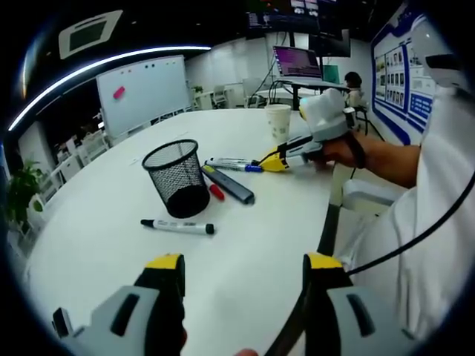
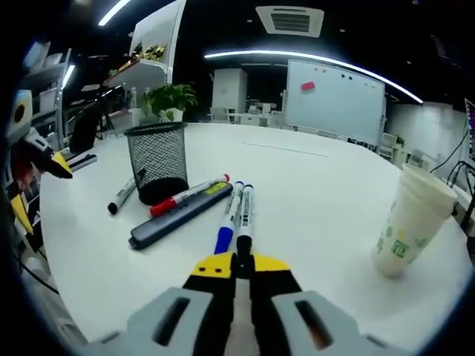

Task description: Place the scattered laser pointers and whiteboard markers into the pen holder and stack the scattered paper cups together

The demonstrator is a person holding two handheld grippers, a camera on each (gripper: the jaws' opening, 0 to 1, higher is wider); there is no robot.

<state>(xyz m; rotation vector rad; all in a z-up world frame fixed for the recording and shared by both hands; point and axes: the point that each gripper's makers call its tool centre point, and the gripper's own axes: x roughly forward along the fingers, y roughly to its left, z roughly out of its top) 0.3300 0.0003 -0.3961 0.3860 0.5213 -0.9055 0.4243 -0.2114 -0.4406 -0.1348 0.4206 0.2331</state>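
White round tabletop [image 2: 334, 185], office behind. Mesh pen holder [image 2: 158, 162] upper left of right gripper view. Right gripper [image 2: 243, 267] fingers clenched at tip of black-capped marker [image 2: 244, 215]; blue-capped marker [image 2: 227, 222] touching alongside, so risk of nudging both or pinching nothing. Paper cup [image 2: 409, 222] at right near edge, easy to knock off. Left gripper [image 1: 241, 271] fingers released, clear room ahead.

Both views are evenly and fairly brightly lit from overhead. A long curved ceiling light strip [image 1: 111, 63] glows white against a dark ceiling, overexposed. The round white desk [image 1: 245, 252] reflects the light softly, with faint, short shadows under the black mesh pen holder [image 2: 157, 172]. Fisheye distortion bends straight lines strongly toward the edges. The nearest yellow-tipped fingers [image 2: 217, 265] look slightly soft; the background is mildly blurred.
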